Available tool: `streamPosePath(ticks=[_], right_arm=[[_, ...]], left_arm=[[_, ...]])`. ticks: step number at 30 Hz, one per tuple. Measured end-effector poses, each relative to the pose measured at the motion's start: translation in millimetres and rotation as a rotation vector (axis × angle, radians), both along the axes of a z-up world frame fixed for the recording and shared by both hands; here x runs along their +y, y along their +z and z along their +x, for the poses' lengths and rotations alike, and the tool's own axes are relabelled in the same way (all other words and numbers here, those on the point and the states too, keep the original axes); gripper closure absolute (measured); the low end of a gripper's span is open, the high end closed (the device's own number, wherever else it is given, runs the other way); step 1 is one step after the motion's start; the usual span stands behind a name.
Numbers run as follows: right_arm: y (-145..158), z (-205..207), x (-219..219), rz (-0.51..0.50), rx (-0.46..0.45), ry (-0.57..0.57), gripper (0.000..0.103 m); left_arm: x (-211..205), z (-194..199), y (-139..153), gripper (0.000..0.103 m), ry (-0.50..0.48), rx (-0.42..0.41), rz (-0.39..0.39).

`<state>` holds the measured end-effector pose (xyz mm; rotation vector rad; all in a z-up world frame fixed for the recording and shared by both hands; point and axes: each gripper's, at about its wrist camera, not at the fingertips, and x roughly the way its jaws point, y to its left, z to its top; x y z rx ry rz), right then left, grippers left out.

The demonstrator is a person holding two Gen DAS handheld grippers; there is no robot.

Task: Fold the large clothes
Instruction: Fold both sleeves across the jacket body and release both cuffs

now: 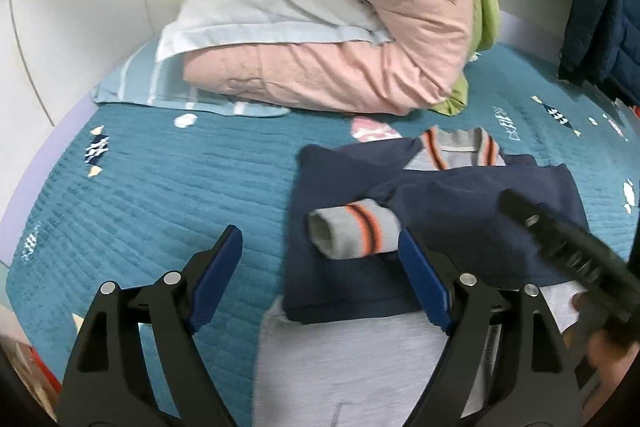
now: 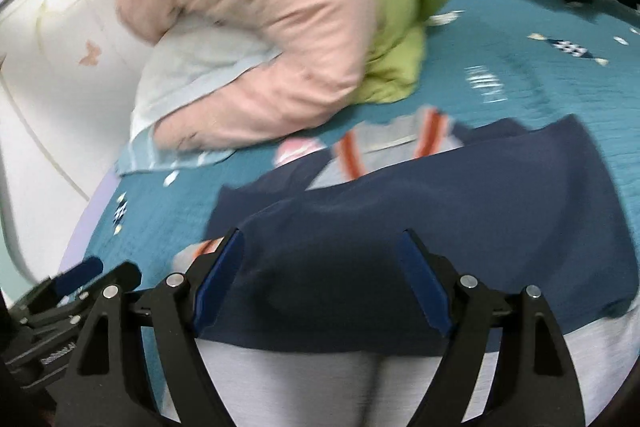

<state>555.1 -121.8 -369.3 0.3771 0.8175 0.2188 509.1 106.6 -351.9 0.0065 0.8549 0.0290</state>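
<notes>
A navy and grey sweater (image 1: 460, 203) lies on the teal bedspread (image 1: 160, 187), its sleeves folded in over the body. Its grey cuff (image 1: 352, 227) with orange stripes rests on the navy front. My left gripper (image 1: 320, 239) hovers open over the sweater's left edge, the cuff showing between its blue pads without touching them. My right gripper (image 2: 322, 239) stands open above the navy cloth (image 2: 440, 211) with nothing pinched. The grey hem (image 2: 300, 379) lies nearest me. The right wrist view is blurred.
A pink quilt (image 1: 340, 27) with a green lining and a pale pillow (image 1: 248, 11) are heaped at the bed's head. A dark padded jacket (image 1: 600, 19) hangs at the right. A white wall (image 1: 60, 27) bounds the bed on the left.
</notes>
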Motion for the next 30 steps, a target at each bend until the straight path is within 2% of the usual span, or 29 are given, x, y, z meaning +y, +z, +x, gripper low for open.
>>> streamPosePath(ticks=[6, 9, 14, 17, 19, 23, 28, 30], right_arm=[[-0.2, 1.6, -70.8, -0.034, 0.052, -0.098, 0.027], [-14.4, 4.9, -97.5, -0.05, 0.1, -0.119, 0.027], [-53.3, 12.5, -128.9, -0.079, 0.21, -0.152, 0.028], [-64.6, 10.8, -140.5, -0.079, 0.204, -0.154, 0.028], [-66.3, 12.0, -139.9, -0.085, 0.204, -0.139, 0.028], [-61.6, 15.2, -136.4, -0.103, 0.226, -0.121, 0.027], [-33.5, 16.1, -147.7, -0.05, 0.18, -0.114, 0.027], [-25.5, 26.8, -155.9, -0.051, 0.184, -0.116, 0.027]], left_arm=[[-36.9, 12.3, -14.0, 0.022, -0.043, 0.024, -0.007], [-52.4, 20.5, -26.2, 0.022, -0.062, 0.043, 0.008], [-65.6, 38.1, -64.2, 0.022, -0.077, 0.119, 0.065], [-66.9, 50.3, -96.2, 0.022, -0.081, 0.202, 0.089], [-65.5, 53.9, -109.4, 0.018, -0.083, 0.218, 0.092], [-59.3, 56.8, -104.6, 0.016, -0.106, 0.209, 0.079], [-31.2, 61.3, -60.6, 0.014, -0.134, 0.107, -0.005], [-16.4, 78.9, -51.1, 0.014, -0.122, 0.108, -0.018]])
